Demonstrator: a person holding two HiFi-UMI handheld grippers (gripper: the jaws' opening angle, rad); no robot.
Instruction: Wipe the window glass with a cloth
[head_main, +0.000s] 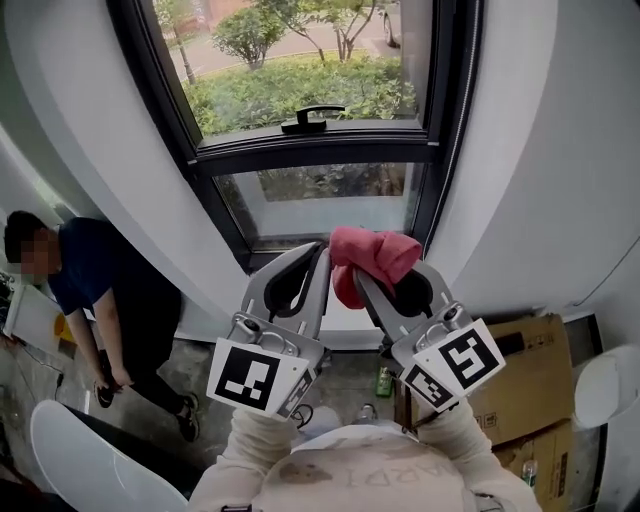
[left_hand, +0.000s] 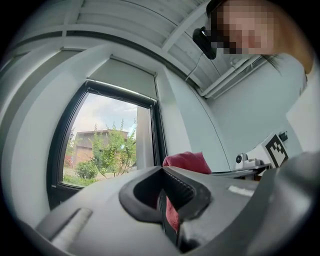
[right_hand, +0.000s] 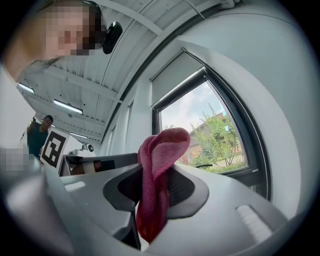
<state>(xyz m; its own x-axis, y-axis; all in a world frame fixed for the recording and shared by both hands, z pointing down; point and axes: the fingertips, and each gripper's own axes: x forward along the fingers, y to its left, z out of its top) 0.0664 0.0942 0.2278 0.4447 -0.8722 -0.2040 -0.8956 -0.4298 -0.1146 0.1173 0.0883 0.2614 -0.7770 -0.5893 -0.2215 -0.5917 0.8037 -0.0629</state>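
Note:
A red cloth (head_main: 376, 256) is bunched between the jaws of my right gripper (head_main: 358, 276), which is shut on it; a folded lobe sticks up past the fingertips. In the right gripper view the cloth (right_hand: 159, 152) hangs through the right gripper (right_hand: 154, 172). My left gripper (head_main: 322, 252) is held close beside it on the left, shut with nothing between its jaws. From the left gripper (left_hand: 162, 172) the cloth (left_hand: 188, 161) shows just beyond the tips. The black-framed window glass (head_main: 322, 198) is ahead of both grippers, a short way off; neither touches it.
A black window handle (head_main: 310, 120) sits on the frame between the upper pane (head_main: 300, 60) and the lower one. A person in a dark blue shirt (head_main: 100, 290) stands at the left. Cardboard boxes (head_main: 530, 385) are on the floor at the right, a green bottle (head_main: 384, 380) below the grippers.

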